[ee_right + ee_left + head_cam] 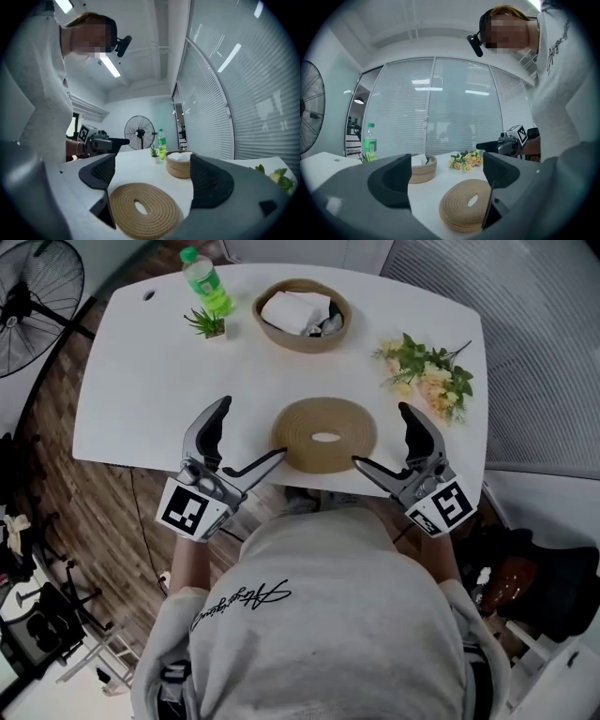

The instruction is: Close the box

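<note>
Woven lid (323, 435) lies flat at the tabletop's (141, 381) near edge, mid-width. The box, an open basket (302, 315), sits by the far edge. Left tongs (253, 427) and right tongs (380, 435) flank the lid — both wide open, gripping nothing.

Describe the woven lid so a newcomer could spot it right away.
Start at the white table. At its near edge, between the left claw and the right claw, lies the woven lid. Unlike the basket behind it, it is a flat coiled disc with a slot in its middle.

1 lid (323, 435); 1 basket (302, 343) — 1 bottle (206, 282)
</note>
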The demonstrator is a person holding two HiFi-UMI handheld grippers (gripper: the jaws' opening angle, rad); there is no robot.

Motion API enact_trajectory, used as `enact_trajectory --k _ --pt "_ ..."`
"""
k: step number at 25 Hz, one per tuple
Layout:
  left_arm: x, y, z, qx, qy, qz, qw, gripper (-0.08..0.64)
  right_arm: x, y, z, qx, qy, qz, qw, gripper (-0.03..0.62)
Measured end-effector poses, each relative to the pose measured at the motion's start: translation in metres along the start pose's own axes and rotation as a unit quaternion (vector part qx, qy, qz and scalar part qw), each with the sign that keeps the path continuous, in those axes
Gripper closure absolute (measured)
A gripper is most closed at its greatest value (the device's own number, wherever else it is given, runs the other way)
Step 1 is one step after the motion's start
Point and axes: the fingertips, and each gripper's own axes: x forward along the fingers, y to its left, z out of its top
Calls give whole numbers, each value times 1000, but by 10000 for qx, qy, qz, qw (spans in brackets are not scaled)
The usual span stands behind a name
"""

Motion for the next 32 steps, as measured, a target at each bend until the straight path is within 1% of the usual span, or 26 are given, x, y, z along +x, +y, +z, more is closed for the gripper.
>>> enact_trajectory --k 2,6,9,12,14,16,19,22,26,28,32 --pt "4 -4 -10 3 133 -112 9998 97 0 1 -13 -139 258 201 9994 104" --pt "8 -13 -29 -42 325 -331 9989 95 -1 0 -40 -71 628 477 9969 101" --pt "8 -19 -39 -125 408 -464 9980 95 1 1 -59 -114 912 657 9936 95" --pt "9 -25 -48 -161 519 -627 9965 95 0 4 -73 -151 1175 784 9899 86" --pt "10 -28 -56 -180 588 -807 9948 95 0 4 -80 -234 1299 843 9877 81" --pt "9 -29 -66 -225 735 -914 9928 95 2 4 -87 -310 1428 881 9853 77" --pt "8 -30 -83 -230 1016 -925 9902 95 3 6 -103 -442 1714 963 9795 66" --pt "9 -31 -94 -154 1198 -955 9881 95 2 5 -119 -591 1986 1049 9726 64" --pt "10 -39 -108 -62 1397 -1129 9837 94 0 4 -137 -747 2348 1136 9625 60" --pt "9 -41 -118 -34 1548 -1172 9810 95 0 3 -144 -757 2508 1188 9578 55" --pt "9 -38 -130 -9 1712 -1069 9794 94 2 3 -155 -707 2754 1305 9498 51"
